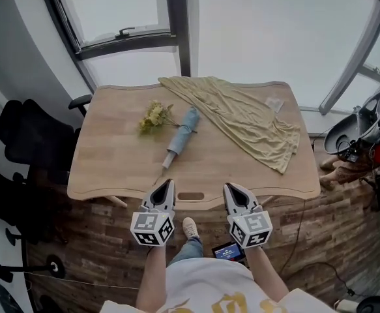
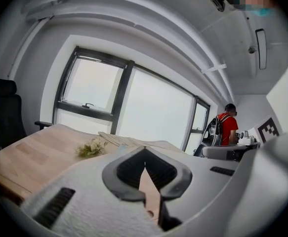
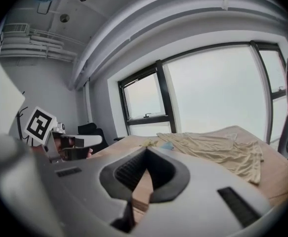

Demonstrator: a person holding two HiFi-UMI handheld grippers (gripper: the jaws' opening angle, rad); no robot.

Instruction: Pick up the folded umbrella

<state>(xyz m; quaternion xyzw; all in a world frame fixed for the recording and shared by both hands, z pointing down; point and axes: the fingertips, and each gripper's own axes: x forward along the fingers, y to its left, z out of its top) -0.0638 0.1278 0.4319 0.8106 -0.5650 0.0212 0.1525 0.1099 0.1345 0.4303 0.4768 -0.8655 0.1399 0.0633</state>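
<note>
Nearest the person, the left gripper (image 1: 167, 183) and the right gripper (image 1: 229, 187) are hanging side by side just short of the table's (image 1: 111, 168) near edge. Each one's own view shows its jaws pressed together at the tips with nothing between them.

Further in, the folded umbrella (image 1: 180, 139) is lying on the wood, left of centre. Its thin end is pointing at the left gripper and its thicker blue body is angling away. A bunch of flowers (image 1: 154, 116) is sitting just beside it on the left, and a rumpled cloth (image 1: 248, 119) is spreading from its far end across the right half of the table.

The likely trouble is that closed jaws reaching in would only nudge the umbrella. Being round, it will probably roll or skid. A grip near the far end could also catch a flower stem or a fold of cloth.

Whether stems or cloth are actually touching the umbrella is hard to tell. In both gripper views each gripper's own body is hiding most of the umbrella. Beyond the table, bright windows are washing out detail.
</note>
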